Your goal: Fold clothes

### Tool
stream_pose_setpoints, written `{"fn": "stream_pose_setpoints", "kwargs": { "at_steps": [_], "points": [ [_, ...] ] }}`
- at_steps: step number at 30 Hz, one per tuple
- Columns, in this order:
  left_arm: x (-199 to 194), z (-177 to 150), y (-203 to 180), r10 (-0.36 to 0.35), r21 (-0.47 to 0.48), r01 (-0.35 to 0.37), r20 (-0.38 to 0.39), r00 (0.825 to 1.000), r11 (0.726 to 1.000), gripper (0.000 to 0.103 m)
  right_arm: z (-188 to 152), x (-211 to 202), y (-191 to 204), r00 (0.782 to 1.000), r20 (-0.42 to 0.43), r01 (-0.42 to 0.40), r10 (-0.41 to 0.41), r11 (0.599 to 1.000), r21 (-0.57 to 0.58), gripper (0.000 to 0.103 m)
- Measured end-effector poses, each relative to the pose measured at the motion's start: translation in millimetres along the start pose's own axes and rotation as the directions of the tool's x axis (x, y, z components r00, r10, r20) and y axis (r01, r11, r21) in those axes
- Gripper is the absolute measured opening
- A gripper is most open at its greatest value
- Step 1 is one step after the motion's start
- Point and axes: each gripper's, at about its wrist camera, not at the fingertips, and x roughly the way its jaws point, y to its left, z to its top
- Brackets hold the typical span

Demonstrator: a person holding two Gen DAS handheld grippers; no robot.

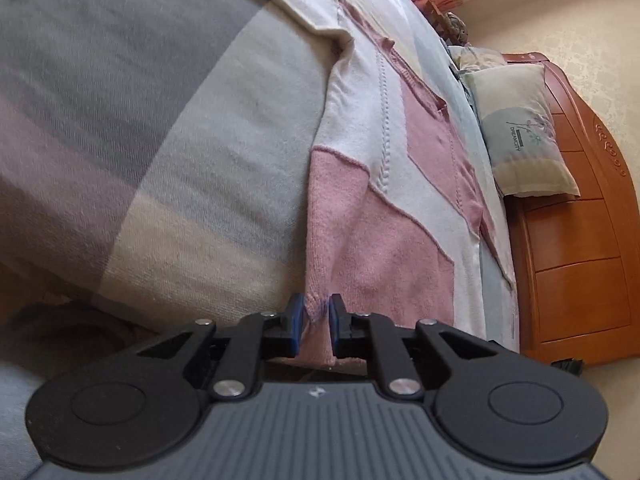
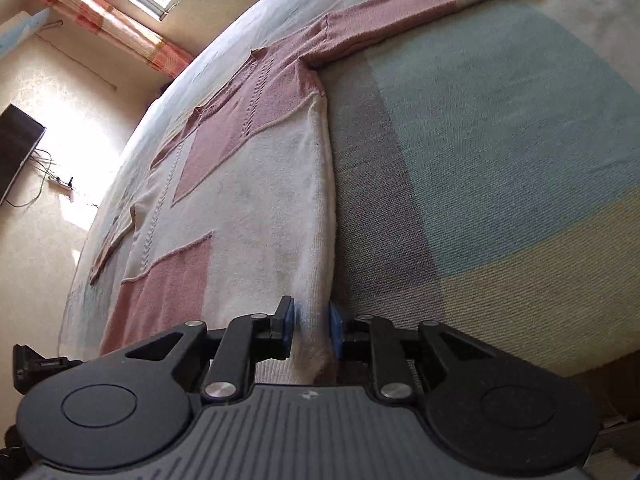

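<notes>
**Left wrist and right wrist: hem pinched, no fold made yet**

Left gripper [image 1: 313, 322] pinches the sweater [image 1: 384, 208] by its pink hem corner; right gripper [image 2: 311, 326] clamps the cream corner; sweater lies spread flat on the bed [image 2: 500, 152] (sleeves out); every fold seemingly remains.

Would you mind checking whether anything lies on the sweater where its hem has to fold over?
Nothing visible does. Both tongs, left and right, grip the hem of the sweater, which lies flat and bare on the bed.
</notes>
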Motion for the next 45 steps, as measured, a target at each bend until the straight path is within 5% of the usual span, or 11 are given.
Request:
{"fn": "stream_pose_setpoints", "kwargs": {
  "at_steps": [8, 13, 17, 23, 26, 29, 32, 34, 37, 41, 45],
  "points": [
    [56, 60, -83, 0.065, 0.346, -0.108, 0.135, 0.989, 0.932, 0.037, 33, 22, 84, 0.994, 0.108, 0.041, -0.008, 0.951, -0.308, 0.06],
    [107, 66, -59, 0.059, 0.286, -0.083, 0.094, 0.994, 0.955, 0.037, 27, 79, 105, 0.999, 0.04, 0.039, -0.027, 0.94, -0.34, 0.06],
    [98, 74, -33, 0.064, 0.235, -0.088, 0.109, 0.992, 0.968, 0.014, 10, 82, 92, 0.999, 0.045, 0.036, -0.022, 0.939, -0.341, 0.061],
    [87, 85, -62, 0.024, 0.342, -0.076, 0.152, 0.988, 0.936, 0.047, -1, 70, 76, 0.995, 0.092, -0.008, 0.036, 0.957, -0.29, 0.063],
    [107, 89, -81, 0.037, 0.429, -0.11, 0.173, 0.984, 0.896, 0.05, -5, 71, 76, 0.991, 0.126, -0.022, 0.053, 0.971, -0.236, 0.073],
    [133, 97, -74, 0.065, 0.387, -0.122, 0.158, 0.985, 0.914, 0.051, -9, 74, 80, 0.986, 0.155, -0.018, 0.054, 0.974, -0.224, 0.083],
    [133, 103, -65, 0.143, 0.353, -0.225, 0.244, 0.959, 0.908, 0.048, -13, 76, 88, 0.986, 0.161, 0.015, 0.029, 0.963, -0.268, 0.086],
    [124, 105, -70, 0.194, 0.37, -0.289, 0.272, 0.943, 0.883, 0.044, -16, 77, 92, 0.986, 0.164, 0.035, 0.013, 0.957, -0.286, 0.087],
    [110, 99, -92, 0.24, 0.47, -0.371, 0.316, 0.918, 0.801, 0.066, -20, 78, 96, 0.985, 0.174, 0.055, 0.0, 0.95, -0.308, 0.092],
    [109, 78, -113, 0.129, 0.624, -0.259, 0.246, 0.961, 0.738, 0.08, -28, 82, 107, 0.985, 0.17, 0.1, -0.039, 0.925, -0.367, 0.1],
    [129, 71, -85, 0.177, 0.586, -0.231, 0.149, 0.973, 0.777, 0.079, -36, 91, 126, 0.975, 0.169, 0.203, -0.142, 0.875, -0.44, 0.103]
  ]
}}
